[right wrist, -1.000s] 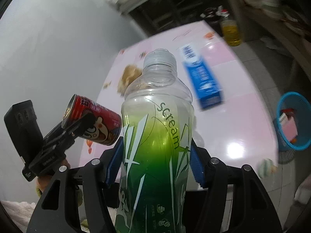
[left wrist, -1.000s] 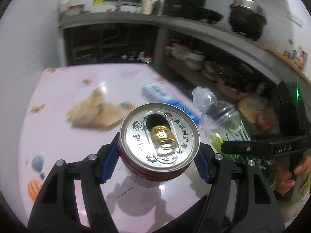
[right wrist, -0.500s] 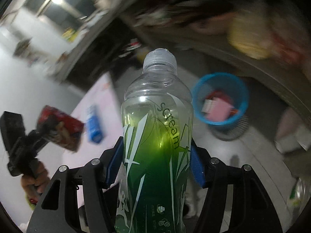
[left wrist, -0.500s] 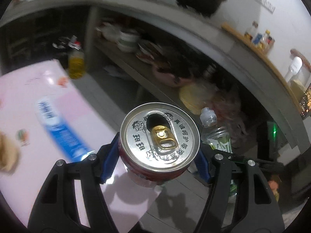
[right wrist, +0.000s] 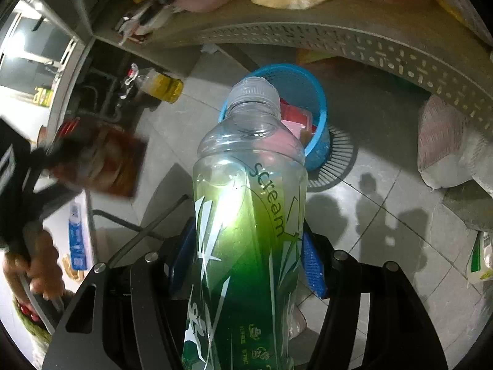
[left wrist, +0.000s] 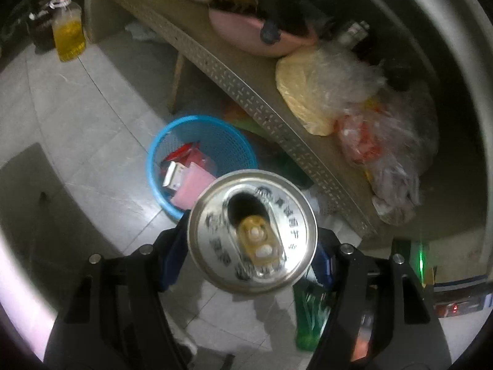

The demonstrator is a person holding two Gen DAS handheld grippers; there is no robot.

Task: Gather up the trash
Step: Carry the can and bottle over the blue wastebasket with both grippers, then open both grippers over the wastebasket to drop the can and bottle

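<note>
- We hold the left gripper (left wrist: pixel 251 259) clamped on a red drinks can (left wrist: pixel 252 231); blue pads press its sides, and its opened silver top with the gold tab faces the camera.
- We hold the right gripper (right wrist: pixel 246 256) clamped on a clear plastic bottle (right wrist: pixel 246 215) with a green label; its cap (right wrist: pixel 254 92) points away from the hand, so the long axis runs along the fingers.
- Target: a blue mesh basket (left wrist: pixel 228 141) on the tiled floor (left wrist: pixel 92 123), just beside the perforated edge of a low shelf (left wrist: pixel 246 92). It already holds red and pink packets (left wrist: pixel 192 175).
- Key relation, left wrist view: the basket lies ahead of and below the can, slightly to its left; the can's rim overlaps the basket's near wall in the picture. Can axis points steeply down, roughly at the basket.
- Right wrist view: the basket (right wrist: pixel 320 98) sits directly beyond the bottle cap, so the bottle's axis is lined up on the opening.
- In that same view the can (right wrist: pixel 104 166) shows as a red blur off to the left of the basket line, with the person's hand (right wrist: pixel 37 265) on the handle.
- Judgement: neither hand looks clearly nearer. Both items appear short of the opening, so each needs carrying forward before release.
- Risk, as judged: the shelf edge overhangs close to the basket's far side; a long bottle dropped cap-first could tip off the rim.
- Oil jug (left wrist: pixel 68 30) stands well apart, not in the way.
</note>
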